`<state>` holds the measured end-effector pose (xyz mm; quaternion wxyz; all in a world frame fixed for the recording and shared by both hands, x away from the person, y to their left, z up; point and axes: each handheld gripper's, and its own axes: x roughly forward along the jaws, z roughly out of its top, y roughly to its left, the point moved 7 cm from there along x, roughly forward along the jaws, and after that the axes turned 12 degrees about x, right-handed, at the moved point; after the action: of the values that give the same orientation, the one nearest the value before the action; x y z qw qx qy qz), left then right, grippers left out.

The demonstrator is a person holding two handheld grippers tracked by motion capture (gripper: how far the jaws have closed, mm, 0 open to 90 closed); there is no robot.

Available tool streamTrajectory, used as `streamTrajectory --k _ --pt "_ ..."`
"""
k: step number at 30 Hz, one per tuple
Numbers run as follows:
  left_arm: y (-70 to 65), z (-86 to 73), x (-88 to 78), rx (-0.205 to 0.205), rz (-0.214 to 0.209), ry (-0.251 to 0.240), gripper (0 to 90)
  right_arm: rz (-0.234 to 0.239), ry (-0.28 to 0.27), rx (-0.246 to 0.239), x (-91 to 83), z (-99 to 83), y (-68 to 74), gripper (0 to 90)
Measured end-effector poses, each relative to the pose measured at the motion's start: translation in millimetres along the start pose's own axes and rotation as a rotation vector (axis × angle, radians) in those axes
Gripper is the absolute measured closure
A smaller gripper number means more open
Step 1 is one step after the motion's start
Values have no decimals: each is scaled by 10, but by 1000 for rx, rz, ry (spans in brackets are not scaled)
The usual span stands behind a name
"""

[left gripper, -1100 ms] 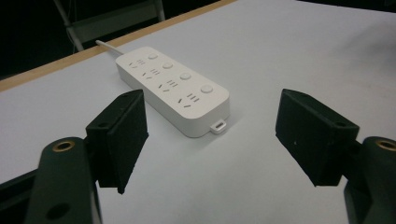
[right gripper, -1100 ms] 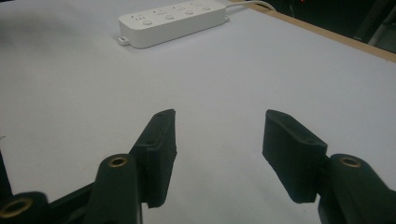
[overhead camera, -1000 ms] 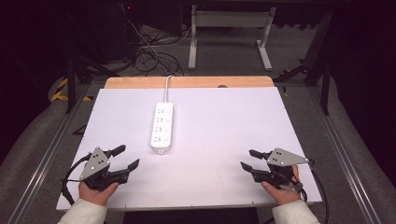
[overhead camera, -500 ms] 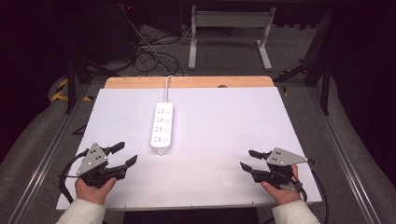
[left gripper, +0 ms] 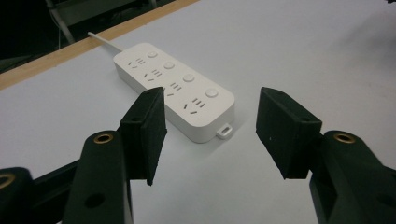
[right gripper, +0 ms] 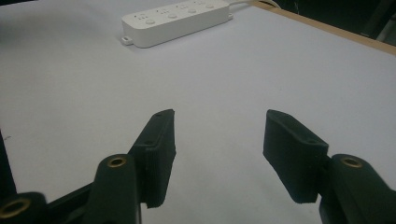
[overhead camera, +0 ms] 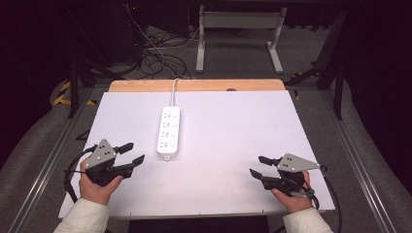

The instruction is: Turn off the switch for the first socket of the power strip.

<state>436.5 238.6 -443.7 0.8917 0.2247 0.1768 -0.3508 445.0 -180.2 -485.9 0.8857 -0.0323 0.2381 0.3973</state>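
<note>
Closest to the person, two pale sleeves come in over the near edge of the table, each hand wrapped around a black gripper. The left gripper sits near the table's near-left corner, its grey three-cornered plate on top, a cable looping off behind it. Its jaws stand well apart with nothing between them; in the left gripper view the gap frames bare white surface and the near end of the power strip beyond.

The right gripper rests near the opposite corner, angled in toward the middle of the table. Its jaws are also spread wide and empty (the right gripper view shows only plain tabletop between the pads).

Farther out, left of centre, the white power strip lies flat on the white surface, running lengthwise away from the person. It is just ahead and to the right of the left gripper, touching neither, and well apart from the right one. Its white cord leads from the far end across the wooden strip at the table's back edge.

Beyond the table, tangled cables lie on the dark floor beside a grey metal stand.
</note>
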Motion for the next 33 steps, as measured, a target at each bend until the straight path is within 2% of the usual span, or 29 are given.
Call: streamTrajectory --k 5,9,11,17,22,30,33 --pt "47 90 75 16 -4 8 447 3 -1 3 0 -2 -2 441" --pt "105 164 129 25 9 17 450 4 -2 3 -1 0 -1 440" --pt "135 194 149 34 17 24 479 7 -2 2 -2 1 0 440" --pt "209 294 214 7 -16 17 485 10 -2 2 1 0 0 437" --pt "243 366 282 23 -29 27 487 12 -4 1 -6 2 1 435" --pt "304 490 403 32 -23 23 498 13 -4 0 -1 2 1 424" --pt "327 510 430 41 -21 35 509 13 -7 2 -3 4 -4 423"
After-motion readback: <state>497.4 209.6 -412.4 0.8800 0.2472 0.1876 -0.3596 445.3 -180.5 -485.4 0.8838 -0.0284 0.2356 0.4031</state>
